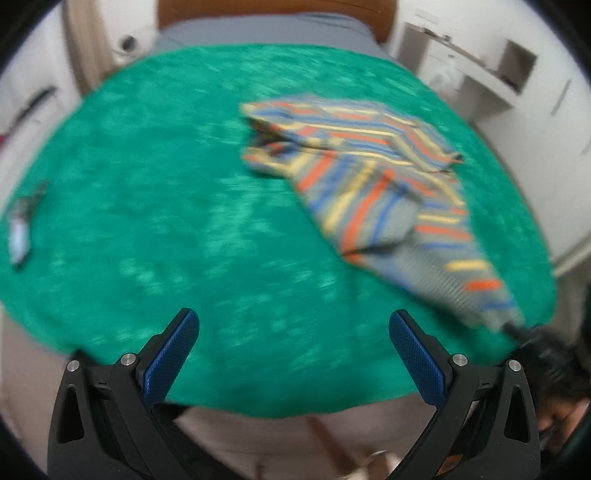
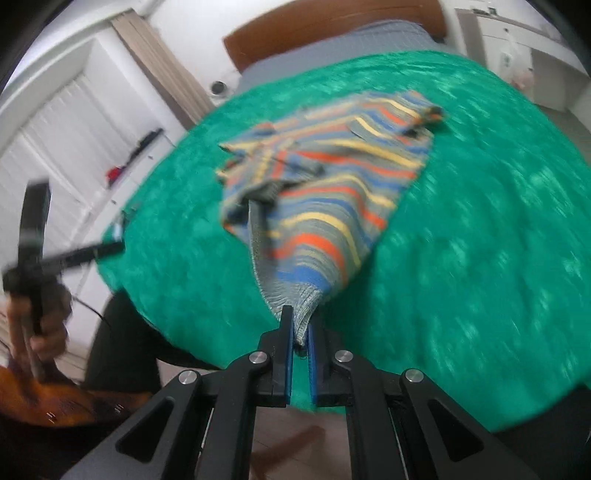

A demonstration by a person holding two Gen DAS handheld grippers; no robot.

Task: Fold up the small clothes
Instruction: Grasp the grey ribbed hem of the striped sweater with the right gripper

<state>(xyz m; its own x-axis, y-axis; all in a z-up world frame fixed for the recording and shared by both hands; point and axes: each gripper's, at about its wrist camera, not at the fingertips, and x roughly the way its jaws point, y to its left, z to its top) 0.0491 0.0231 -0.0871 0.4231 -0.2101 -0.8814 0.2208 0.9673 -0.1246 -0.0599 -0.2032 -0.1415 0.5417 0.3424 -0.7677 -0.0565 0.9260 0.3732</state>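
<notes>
Right gripper [image 2: 300, 328], nearest the right wrist camera, has its blue pads pressed together on a grey ribbed corner of the striped garment [image 2: 317, 192], w/ the cloth stretched up off the green blanket [image 2: 480, 240] toward the jaws. Left gripper [image 1: 293, 332] hangs over the blanket's near edge, jaws spread wide, nothing between them. In the right wrist view that same tool shows at far left, gripped by a person's hand [image 2: 40, 328], well apart from the cloth.

The garment lies right of centre on the blanket; its far part is bunched and partly doubled over, stripes running at odd angles. Exact type of clothing can't be told thru the blur.

Judgement: the step in hand looks like spreading the piece flat before any fold. To do it well, the right side should keep the pinch firm and pull low and even, not upward, so the far part slides flat rather than dragging the blanket. The left gripper probably needs a matching corner or hem, approx opposite the held one; w/ both ends tensioned the bunched far part can be shaken out. A small dark object [image 1: 22, 225] sits at the blanket's left edge, clear of the work. Beyond: grey sheet [image 1: 266, 31], brown headboard [image 2: 332, 27].
</notes>
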